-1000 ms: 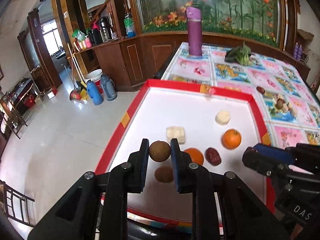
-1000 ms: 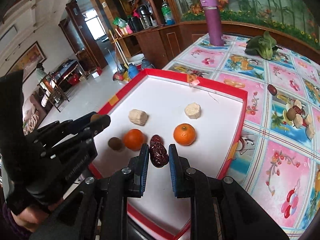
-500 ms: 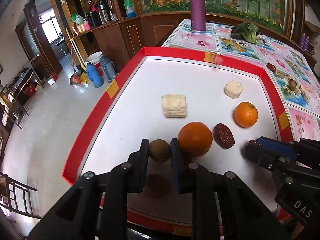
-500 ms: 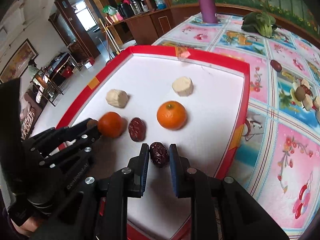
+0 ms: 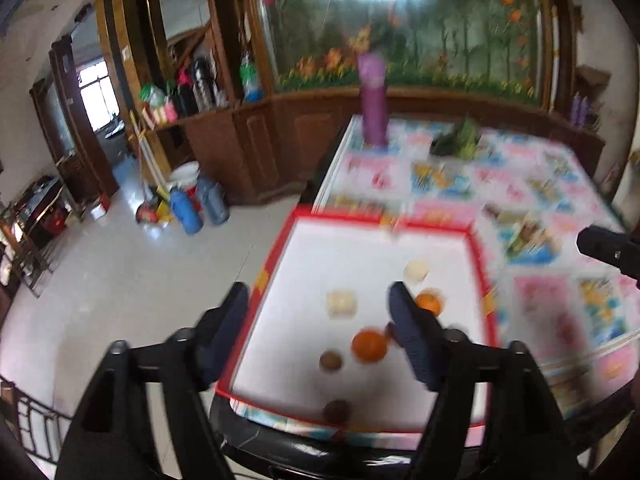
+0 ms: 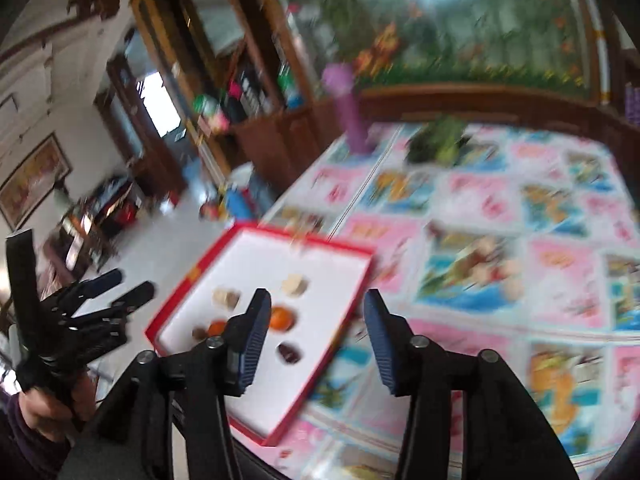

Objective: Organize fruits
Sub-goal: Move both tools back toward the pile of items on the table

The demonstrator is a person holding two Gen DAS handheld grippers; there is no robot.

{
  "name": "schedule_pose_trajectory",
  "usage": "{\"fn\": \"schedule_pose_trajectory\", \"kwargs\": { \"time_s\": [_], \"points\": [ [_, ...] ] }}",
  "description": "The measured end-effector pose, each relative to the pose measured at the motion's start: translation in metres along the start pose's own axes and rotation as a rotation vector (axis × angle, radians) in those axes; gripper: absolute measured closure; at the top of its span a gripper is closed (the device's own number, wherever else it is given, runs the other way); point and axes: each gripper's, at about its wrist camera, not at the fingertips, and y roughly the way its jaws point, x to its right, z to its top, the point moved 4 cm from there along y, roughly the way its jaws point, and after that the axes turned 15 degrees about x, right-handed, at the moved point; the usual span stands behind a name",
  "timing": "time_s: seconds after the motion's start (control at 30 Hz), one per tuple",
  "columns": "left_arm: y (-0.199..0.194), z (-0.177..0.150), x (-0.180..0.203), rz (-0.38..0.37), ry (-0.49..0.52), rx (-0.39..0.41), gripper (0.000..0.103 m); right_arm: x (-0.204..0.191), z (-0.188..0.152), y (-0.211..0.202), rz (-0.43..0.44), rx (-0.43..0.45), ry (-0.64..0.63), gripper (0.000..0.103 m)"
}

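Both grippers empty w/ jaws spread wide – left gripper (image 5: pixel 318 312) up over the near-left part of the tray (image 5: pixel 280 248), right gripper (image 6: pixel 314 320) over the tray's right edge. Fruit all sits loose on the tray floor: brown fruit (image 5: pixel 331 361) just beside near orange (image 5: pixel 369 346), 2nd brown one (image 5: pixel 337 411) close to the near rim, far orange (image 5: pixel 429 304) partly behind the left gripper's right finger, date (image 6: pixel 289 352) near-right, second date not clearly visible – prob hidden by fingers. Two pale chunks (image 5: pixel 341 303) (image 5: pixel 416 270) further back. Risks from here, imo: round stuff rolls – any bump on tray or table and the oranges/brown fruit drift, grouping gone. Brown fruit near the rim is the worst spot; a low approach from the front could knock it up against the rim or out. Brown fruit + orange nearly touching, so a wide-open finger going down between them shoves one aside. Both views are motion-blurred, so position est is poor rn – closing now = likely miss or pinch at the edge & squirt the fruit out. More fruit looks to sit on the cloth (image 6: pixel 480 216) right of the tray, too blurred to ID; reaching there crosses the rim, could snag it & shift the whole tray
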Motion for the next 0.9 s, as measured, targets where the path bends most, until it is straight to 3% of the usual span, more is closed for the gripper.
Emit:
{"fn": "schedule_pose_trajectory", "kwargs": {
  "time_s": [0.03,0.1,0.23,0.33,0.43,0.5,0.6,0.77,0.8,0.9],
  "points": [
    [-0.014,0.017,0.001,-0.015,-0.009,0.048,0.007,0.012,0.016,-0.027,-0.023,0.062,0.002,0.049],
    [-0.049,0.054,0.008,-0.046,-0.019,0.167,0.001,0.026,0.037,-0.06,-0.066,0.136,-0.002,0.043],
    [-0.107,0.11,0.029,-0.152,-0.015,0.322,0.0,0.063,0.08,-0.142,-0.192,0.291,-0.023,0.042],
    [-0.137,0.138,0.036,-0.241,-0.093,0.375,0.0,0.09,0.115,-0.208,-0.311,0.432,-0.031,0.039],
    [-0.157,0.157,0.037,-0.319,-0.246,0.434,0.0,0.101,0.14,-0.261,-0.366,0.583,-0.035,0.026],
    [-0.156,0.156,0.045,-0.346,-0.309,0.451,0.0,0.102,0.144,-0.271,-0.382,0.623,-0.059,0.022],
    [-0.118,0.138,0.078,-0.352,-0.286,0.368,0.0,0.108,0.132,-0.23,-0.37,0.494,-0.086,0.022],
    [-0.011,0.07,0.148,-0.363,-0.16,0.069,0.0,0.138,0.051,-0.088,-0.322,0.143,-0.118,0.024],
    [0.013,0.052,0.161,-0.359,-0.124,0.017,0.0,0.146,0.028,-0.05,-0.316,0.059,-0.123,0.03],
    [0.06,0.007,0.196,-0.339,0.015,-0.089,0.0,0.16,-0.019,0.015,-0.321,-0.081,-0.176,0.052]
  ]
}}
